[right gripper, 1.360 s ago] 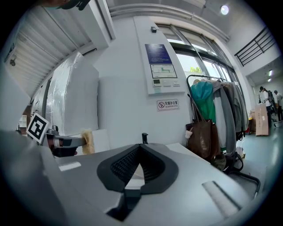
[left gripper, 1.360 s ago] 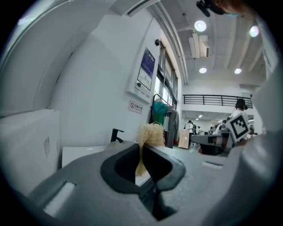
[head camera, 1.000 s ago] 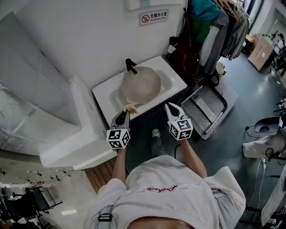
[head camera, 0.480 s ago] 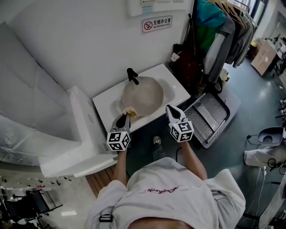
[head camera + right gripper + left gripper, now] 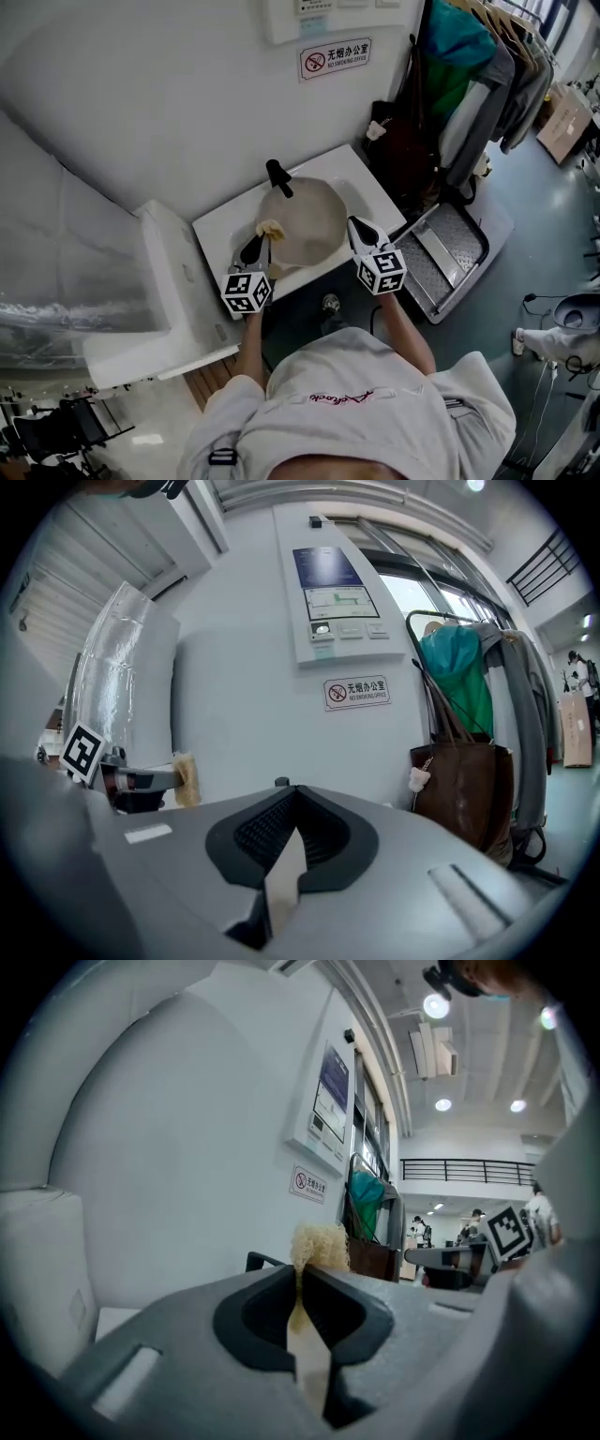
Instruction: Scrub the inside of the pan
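Pan (image 5: 307, 217) sits mid-frame in the head view on a white table (image 5: 217, 223), w/ its black handle (image 5: 278, 176) pointing to the upper left. It's round and shallow, pale beige-grey inside w/ a matte look. Prob. metal, so stiff and fairly weighty, and it could skate on the smooth white top if pushed sideways. Best hold is the handle: narrow, dark, about right for 1 pair of jaws.

Left gripper (image 5: 262, 240) is at the pan's lower-left rim, jaws pinched almost together on a scrubber (image 5: 319, 1245). That's a pale yellow, coarse, fibrous tuft sticking out past the tips. It looks soft and light and should squash under pressure, so a grip near its base seems right. The likelier trouble is it folding over, not dropping. Can't tell whether it touches the pan.

Right gripper (image 5: 357, 228) is just beside the pan's right edge, jaws closed tip to tip w/ nothing between them. Its ribbed black pads (image 5: 270, 832) show in its own view. It's across the pan from the handle, so steadying the pan would mean opening up and coming over.

Scrubbing looks barely begun, if at all. No foam or dirt can be made out inside at this res.
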The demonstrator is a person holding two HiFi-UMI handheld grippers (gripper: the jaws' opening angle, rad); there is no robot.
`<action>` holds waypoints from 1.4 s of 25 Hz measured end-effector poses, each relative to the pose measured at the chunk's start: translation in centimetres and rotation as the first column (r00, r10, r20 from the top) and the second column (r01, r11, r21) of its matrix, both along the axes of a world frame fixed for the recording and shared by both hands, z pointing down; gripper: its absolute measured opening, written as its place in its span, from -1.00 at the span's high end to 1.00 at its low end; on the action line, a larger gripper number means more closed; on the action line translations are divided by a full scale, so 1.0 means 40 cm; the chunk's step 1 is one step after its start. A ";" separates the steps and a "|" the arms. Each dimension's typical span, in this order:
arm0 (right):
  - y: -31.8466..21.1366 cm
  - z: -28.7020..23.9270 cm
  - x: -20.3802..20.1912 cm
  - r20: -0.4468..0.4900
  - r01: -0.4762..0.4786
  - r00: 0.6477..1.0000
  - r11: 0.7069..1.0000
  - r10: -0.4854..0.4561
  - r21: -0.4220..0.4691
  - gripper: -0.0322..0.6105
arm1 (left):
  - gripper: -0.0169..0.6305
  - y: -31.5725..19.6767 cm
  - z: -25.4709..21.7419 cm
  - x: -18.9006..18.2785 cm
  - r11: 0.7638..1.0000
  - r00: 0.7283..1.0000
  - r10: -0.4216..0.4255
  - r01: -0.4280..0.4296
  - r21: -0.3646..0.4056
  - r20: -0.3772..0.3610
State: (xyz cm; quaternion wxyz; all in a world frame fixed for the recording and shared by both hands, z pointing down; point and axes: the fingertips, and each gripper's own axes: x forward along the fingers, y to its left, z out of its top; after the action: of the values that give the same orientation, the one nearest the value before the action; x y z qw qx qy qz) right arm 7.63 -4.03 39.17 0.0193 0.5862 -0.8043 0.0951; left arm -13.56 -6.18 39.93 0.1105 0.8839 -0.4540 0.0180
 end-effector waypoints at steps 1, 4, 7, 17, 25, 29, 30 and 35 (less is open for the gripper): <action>-0.021 0.000 0.007 0.002 0.002 1.000 1.000 -0.002 -0.001 0.88 | 0.88 -0.024 -0.011 0.007 1.000 1.000 0.000 -0.001 0.008 0.003; -0.086 -0.005 0.025 0.009 0.010 1.000 1.000 -0.010 -0.004 0.88 | 0.88 -0.089 -0.045 0.031 1.000 1.000 0.005 -0.006 0.029 0.008; -0.147 -0.017 0.042 0.014 0.026 1.000 1.000 -0.026 -0.005 0.88 | 0.88 -0.142 -0.068 0.053 0.999 1.000 0.005 -0.006 0.036 0.020; -0.310 -0.004 0.106 0.056 0.070 0.996 0.997 -0.069 -0.014 0.88 | 0.88 -0.286 -0.174 0.092 0.995 0.997 -0.003 -0.005 0.099 0.082; -0.386 0.021 0.116 0.070 0.136 0.989 0.990 -0.133 -0.042 0.88 | 0.88 -0.352 -0.170 0.088 0.997 0.990 -0.030 0.019 0.076 0.140; -0.420 0.045 0.127 0.061 0.141 0.989 0.988 -0.137 -0.065 0.88 | 0.88 -0.402 -0.156 0.081 0.998 0.987 -0.028 0.018 0.065 0.159; -0.423 0.055 0.125 0.059 0.141 0.989 0.987 -0.137 -0.075 0.88 | 0.88 -0.411 -0.152 0.077 0.998 0.987 -0.026 0.017 0.059 0.160; -0.427 0.098 0.118 0.053 0.129 0.991 0.985 -0.124 -0.115 0.88 | 0.88 -0.435 -0.107 0.068 1.000 0.985 -0.007 0.003 0.028 0.170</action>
State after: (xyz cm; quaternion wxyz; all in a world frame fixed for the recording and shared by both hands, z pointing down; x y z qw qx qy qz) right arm 12.36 -21.09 43.10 0.0415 0.5295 -0.8331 0.1543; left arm -10.85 -23.59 35.65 0.0590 0.8795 -0.4643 0.0869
